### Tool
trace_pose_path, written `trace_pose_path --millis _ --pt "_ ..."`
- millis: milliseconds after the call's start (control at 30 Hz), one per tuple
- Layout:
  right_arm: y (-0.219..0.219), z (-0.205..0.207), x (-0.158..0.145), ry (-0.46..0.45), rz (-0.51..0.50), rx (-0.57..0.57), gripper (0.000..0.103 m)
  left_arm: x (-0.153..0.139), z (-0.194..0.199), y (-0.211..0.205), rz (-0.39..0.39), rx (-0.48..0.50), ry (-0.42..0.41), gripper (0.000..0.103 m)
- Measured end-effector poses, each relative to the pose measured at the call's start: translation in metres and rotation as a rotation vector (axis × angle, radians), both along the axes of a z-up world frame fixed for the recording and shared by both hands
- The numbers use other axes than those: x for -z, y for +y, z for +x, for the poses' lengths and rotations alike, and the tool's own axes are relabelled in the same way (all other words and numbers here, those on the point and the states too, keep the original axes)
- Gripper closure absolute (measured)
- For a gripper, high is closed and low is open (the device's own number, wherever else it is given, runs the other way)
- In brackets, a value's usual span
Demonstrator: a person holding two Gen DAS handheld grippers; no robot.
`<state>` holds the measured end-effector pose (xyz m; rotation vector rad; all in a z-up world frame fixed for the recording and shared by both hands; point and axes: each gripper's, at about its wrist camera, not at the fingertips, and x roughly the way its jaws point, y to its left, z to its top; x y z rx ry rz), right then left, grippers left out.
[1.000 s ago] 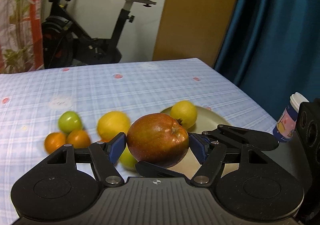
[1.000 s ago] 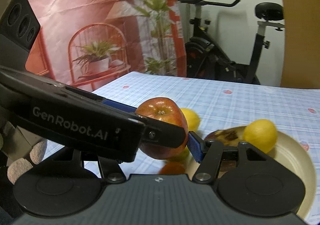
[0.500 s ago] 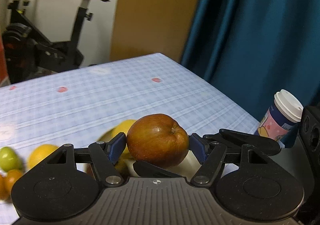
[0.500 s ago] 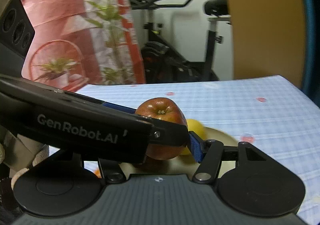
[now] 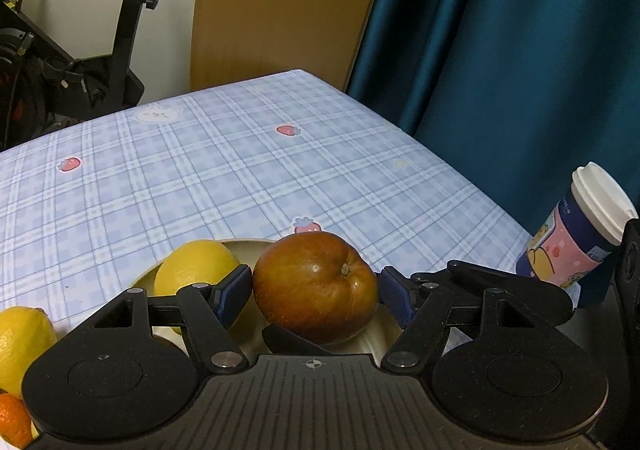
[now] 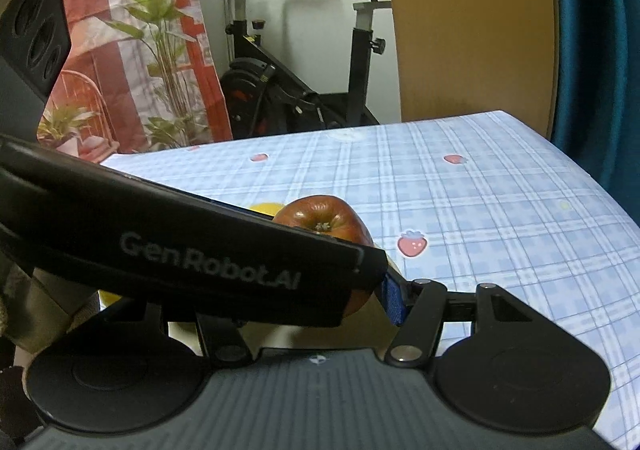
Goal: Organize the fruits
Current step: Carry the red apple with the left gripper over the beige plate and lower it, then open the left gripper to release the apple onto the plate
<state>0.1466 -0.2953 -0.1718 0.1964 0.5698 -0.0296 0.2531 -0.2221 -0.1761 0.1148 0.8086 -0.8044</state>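
Observation:
My left gripper (image 5: 316, 296) is shut on a red-brown apple (image 5: 316, 292) and holds it just over a beige plate (image 5: 256, 244). A yellow lemon (image 5: 192, 274) lies on the plate's left side. In the right wrist view the same apple (image 6: 324, 220) shows behind the left gripper's black finger, which crosses in front of my right gripper (image 6: 320, 302). The right gripper's left finger is hidden; its blue right pad (image 6: 394, 300) stands beside the apple, so its state is unclear.
Another lemon (image 5: 20, 346) and an orange (image 5: 12, 418) lie at the left edge. A lidded paper cup (image 5: 584, 234) stands at the table's right edge. An exercise bike (image 6: 288, 82) and a blue curtain (image 5: 500, 50) are behind the checked tablecloth.
Both grippers have swung right with the apple, from over the loose fruit to over the plate. The apple now sits lower, close to the plate.

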Motion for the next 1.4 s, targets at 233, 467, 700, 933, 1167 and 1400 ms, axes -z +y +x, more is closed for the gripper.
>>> trace_pose_path --millis 233,467,700,933,1167,1400 --pt "-0.002 0.004 0.005 0.018 -0.004 0.008 0.041 0.005 0.006 -0.01 0.02 -0.005 0.006 0.03" --pt "-0.002 0.009 0.009 0.034 -0.003 0.012 0.041 0.007 0.007 -0.008 0.025 -0.002 0.004 0.031" --pt "0.005 0.01 0.013 0.034 -0.04 0.005 0.041 0.003 0.004 -0.003 0.02 -0.015 -0.003 0.032" --pt "0.004 0.0 0.007 -0.022 -0.053 0.025 0.038 -0.009 0.001 0.011 -0.006 -0.033 -0.016 0.031" --pt "0.007 -0.019 -0.001 -0.125 -0.043 0.037 0.035 -0.035 -0.01 0.047 -0.043 -0.057 -0.061 0.031" --pt "0.02 -0.031 -0.011 -0.226 -0.045 -0.009 0.034 -0.058 -0.022 0.119 -0.068 -0.153 -0.1 0.031"
